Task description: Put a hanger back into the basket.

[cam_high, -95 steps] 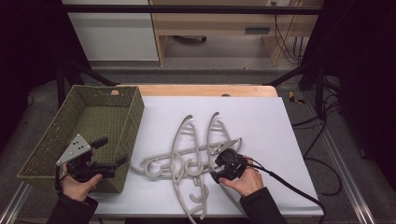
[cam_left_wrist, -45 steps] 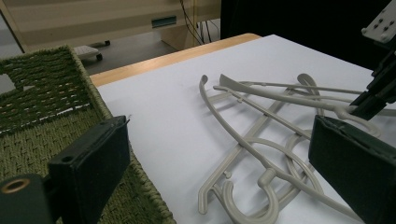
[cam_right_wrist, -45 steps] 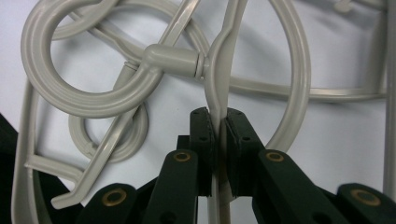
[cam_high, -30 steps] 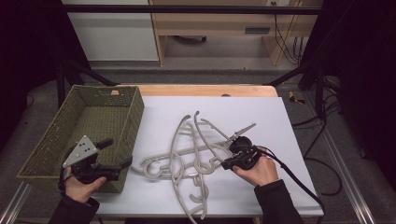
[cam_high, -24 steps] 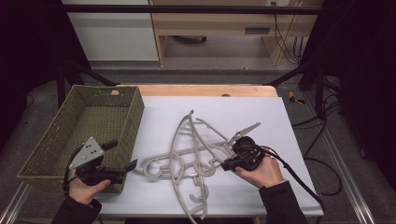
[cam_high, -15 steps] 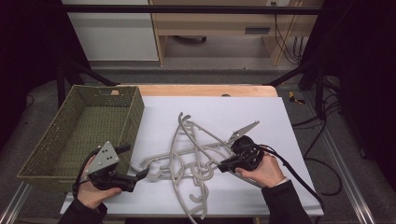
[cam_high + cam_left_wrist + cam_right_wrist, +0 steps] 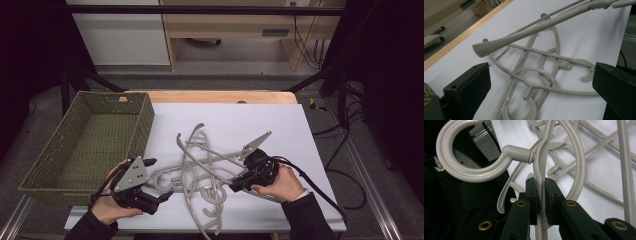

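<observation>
Several grey plastic hangers (image 7: 200,175) lie tangled in the middle of the white table (image 7: 280,125). My right gripper (image 7: 234,187) is shut on one hanger's frame just below its hook (image 7: 461,157), and the pads (image 7: 531,192) squeeze the thin bar. That hanger is tilted up off the pile, and one arm (image 7: 184,146) rises toward the back. In the left gripper view that arm (image 7: 536,27) crosses overhead. My left gripper (image 7: 159,179) is open wide at the pile's left end, with the flat hangers (image 7: 536,72) ahead of its jaws and nothing gripped.
A green woven basket (image 7: 140,125) stands empty at the table's left, close behind my left hand. White table surface is bare to the back and right of the hangers. The front edge runs just under both hands.
My left gripper has moved right from the basket's front corner to the left end of the hangers. The right gripper has tilted its hanger higher out of the pile.
</observation>
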